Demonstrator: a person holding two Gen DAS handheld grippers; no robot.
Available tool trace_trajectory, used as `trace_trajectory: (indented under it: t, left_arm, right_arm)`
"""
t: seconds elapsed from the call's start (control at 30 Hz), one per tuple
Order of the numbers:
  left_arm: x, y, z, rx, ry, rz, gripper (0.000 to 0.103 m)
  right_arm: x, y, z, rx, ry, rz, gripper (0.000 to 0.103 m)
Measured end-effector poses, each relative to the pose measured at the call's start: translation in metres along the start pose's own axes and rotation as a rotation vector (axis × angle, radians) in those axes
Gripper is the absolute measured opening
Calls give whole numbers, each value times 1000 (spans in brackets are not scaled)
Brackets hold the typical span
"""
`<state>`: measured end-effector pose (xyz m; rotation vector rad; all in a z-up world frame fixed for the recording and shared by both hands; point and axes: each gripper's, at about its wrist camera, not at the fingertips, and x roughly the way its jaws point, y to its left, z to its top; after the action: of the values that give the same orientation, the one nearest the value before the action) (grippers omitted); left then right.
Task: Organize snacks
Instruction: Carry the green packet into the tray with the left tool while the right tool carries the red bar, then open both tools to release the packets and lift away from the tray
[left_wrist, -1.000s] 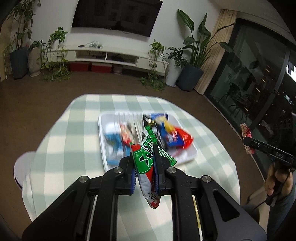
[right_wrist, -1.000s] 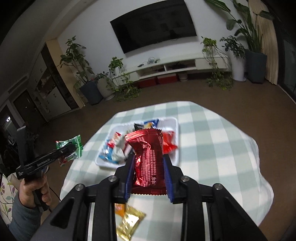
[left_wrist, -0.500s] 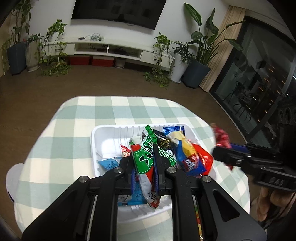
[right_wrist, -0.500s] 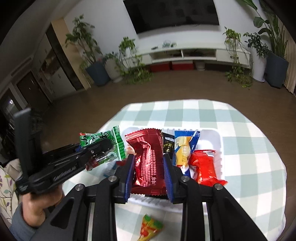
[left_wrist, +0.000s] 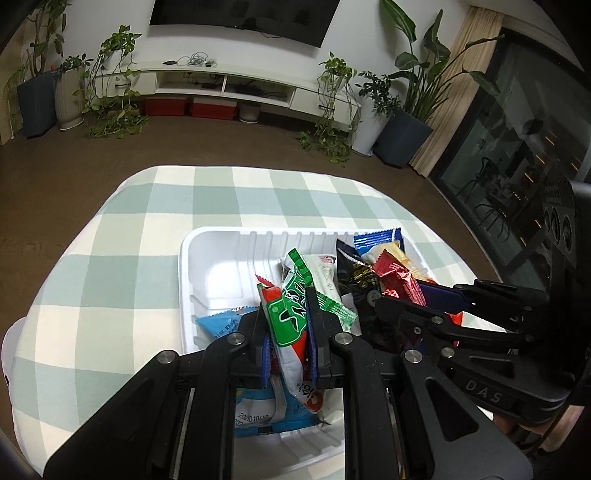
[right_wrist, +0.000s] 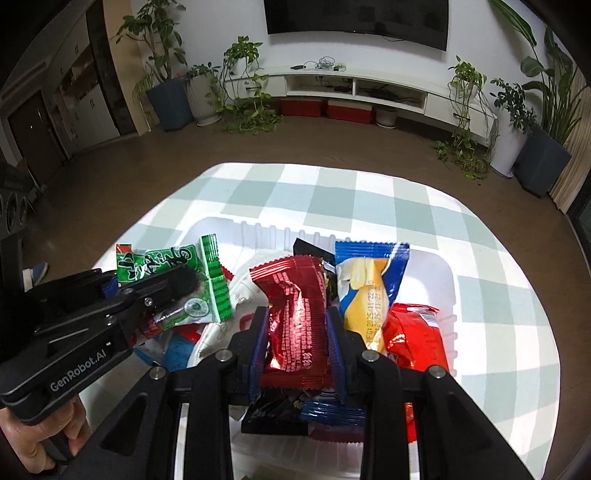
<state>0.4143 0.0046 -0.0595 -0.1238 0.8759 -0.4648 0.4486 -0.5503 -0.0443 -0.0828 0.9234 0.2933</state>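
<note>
My left gripper (left_wrist: 286, 332) is shut on a green snack packet (left_wrist: 291, 314) and holds it over the white tray (left_wrist: 221, 236). My right gripper (right_wrist: 297, 328) is shut on a dark red foil packet (right_wrist: 295, 314) and holds it over the same tray (right_wrist: 452, 295). In the left wrist view the right gripper (left_wrist: 417, 299) sits just right of mine with the red packet (left_wrist: 397, 277). In the right wrist view the left gripper (right_wrist: 162, 291) is at the left with the green packet (right_wrist: 162, 262). Several packets lie in the tray: blue-and-yellow (right_wrist: 369, 280), red (right_wrist: 413, 336), black (left_wrist: 356, 280), light blue (left_wrist: 218, 323).
The tray sits on a round table with a green-and-white checked cloth (left_wrist: 122, 258). Beyond the table are a brown floor, a white TV console (left_wrist: 236, 81) and potted plants (left_wrist: 399, 122). A glass door (left_wrist: 517, 147) is at the right.
Both grippers have moved forward and down over the tray with their packets and now sit close side by side above it.
</note>
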Motion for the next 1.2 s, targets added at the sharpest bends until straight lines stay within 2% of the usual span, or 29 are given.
trace_trajectory:
  t: [0.2, 0.3, 0.4, 0.47, 0.57, 0.87, 1.0, 1.07, 1.2]
  left_arm:
    - [6, 1, -2, 15, 9, 12, 17]
    - [7, 3, -3, 11, 17, 16, 25]
    - [3, 4, -5, 13, 17, 21, 37]
    - [1, 6, -6, 8, 13, 19, 51]
    - [-3, 6, -7, 9, 12, 20, 56]
    - [-25, 3, -13, 14, -14, 23, 63]
    - [-40, -4, -19, 16, -33, 23, 67]
    - [-48, -9, -24, 23, -41, 20, 74]
    - [-65, -22, -43, 41, -39, 5, 84]
  right_arm:
    - [6, 7, -3, -39, 13, -30, 36]
    - [9, 5, -4, -33, 18, -33, 36]
    - [9, 4, -6, -29, 18, -30, 36]
    - [8, 4, -6, -29, 14, -31, 36]
    - [6, 3, -6, -23, 6, -27, 36]
    - [-18, -3, -10, 1, -36, -16, 38]
    - [-32, -6, -13, 14, -59, -14, 44]
    - [-41, -8, -16, 27, -74, -7, 47]
    - [-67, -19, -31, 90, -117, 29, 62]
